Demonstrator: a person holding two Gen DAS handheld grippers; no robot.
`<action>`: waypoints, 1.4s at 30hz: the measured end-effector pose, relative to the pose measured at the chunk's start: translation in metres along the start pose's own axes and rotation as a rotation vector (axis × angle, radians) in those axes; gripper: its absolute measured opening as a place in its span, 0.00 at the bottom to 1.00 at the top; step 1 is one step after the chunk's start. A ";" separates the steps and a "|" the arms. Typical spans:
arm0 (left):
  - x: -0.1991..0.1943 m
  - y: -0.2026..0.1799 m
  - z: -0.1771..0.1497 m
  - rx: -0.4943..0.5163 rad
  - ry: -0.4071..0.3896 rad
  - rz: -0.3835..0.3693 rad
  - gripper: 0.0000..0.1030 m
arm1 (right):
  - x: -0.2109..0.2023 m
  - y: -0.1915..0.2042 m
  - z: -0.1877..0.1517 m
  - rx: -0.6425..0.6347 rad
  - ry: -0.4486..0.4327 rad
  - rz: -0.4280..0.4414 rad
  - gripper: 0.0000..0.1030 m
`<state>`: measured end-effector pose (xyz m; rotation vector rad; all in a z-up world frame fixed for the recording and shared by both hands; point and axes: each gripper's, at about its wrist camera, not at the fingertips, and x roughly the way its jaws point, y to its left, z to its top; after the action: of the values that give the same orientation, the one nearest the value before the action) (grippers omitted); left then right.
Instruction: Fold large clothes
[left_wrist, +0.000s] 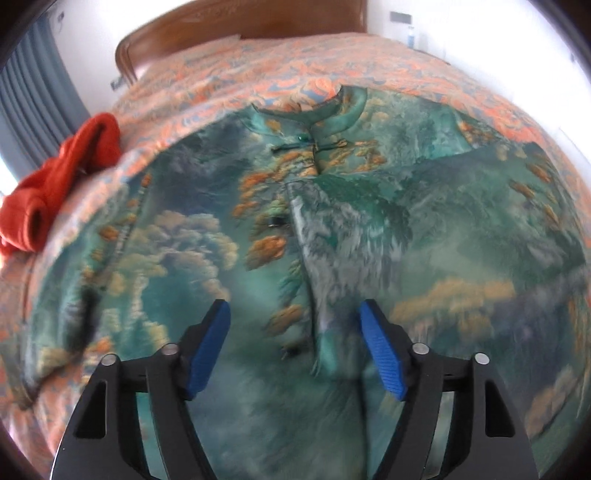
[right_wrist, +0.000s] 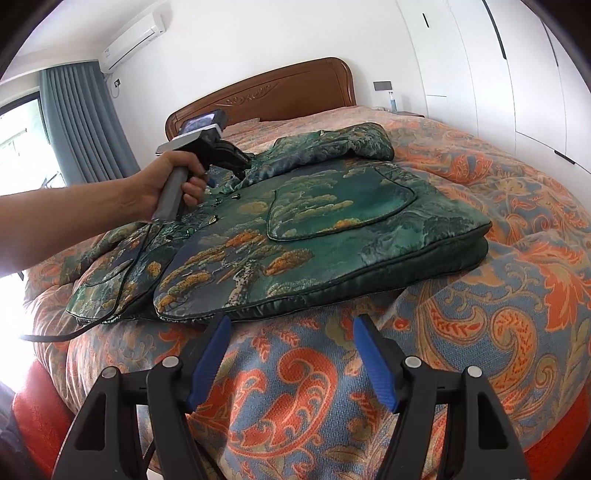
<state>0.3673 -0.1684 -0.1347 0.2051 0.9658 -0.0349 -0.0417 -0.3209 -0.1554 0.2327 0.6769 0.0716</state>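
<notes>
A green padded jacket (left_wrist: 369, 229) with a tree and mountain print lies front up on the bed, collar (left_wrist: 332, 110) toward the headboard. My left gripper (left_wrist: 293, 308) hovers over its closed front seam, open, with nothing between the blue pads. In the right wrist view the jacket (right_wrist: 332, 236) lies flat, one sleeve (right_wrist: 351, 142) folded across the top. A hand holds the left gripper (right_wrist: 231, 173) down near the jacket's upper front. My right gripper (right_wrist: 291, 323) is open just short of the jacket's hem, above the bedspread, and holds nothing.
The orange and blue patterned bedspread (right_wrist: 480, 295) covers the bed. A red garment (left_wrist: 62, 177) lies bunched at its left edge. Behind are the wooden headboard (right_wrist: 277, 96), a grey curtain (right_wrist: 81, 122) and white wardrobe doors (right_wrist: 498, 74). A black cable (right_wrist: 122, 295) trails across the jacket's left side.
</notes>
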 end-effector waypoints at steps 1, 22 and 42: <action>-0.006 0.004 -0.005 0.015 -0.011 -0.003 0.73 | -0.001 -0.002 0.001 0.010 0.002 0.005 0.68; -0.124 0.101 -0.180 -0.208 -0.089 -0.137 0.84 | 0.191 -0.064 0.272 -0.084 0.051 -0.117 0.68; -0.120 0.113 -0.207 -0.205 -0.057 -0.105 0.85 | 0.295 -0.105 0.341 -0.020 0.258 -0.074 0.69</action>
<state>0.1442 -0.0265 -0.1321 -0.0353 0.9156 -0.0374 0.4004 -0.4456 -0.1033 0.1804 0.9410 0.0373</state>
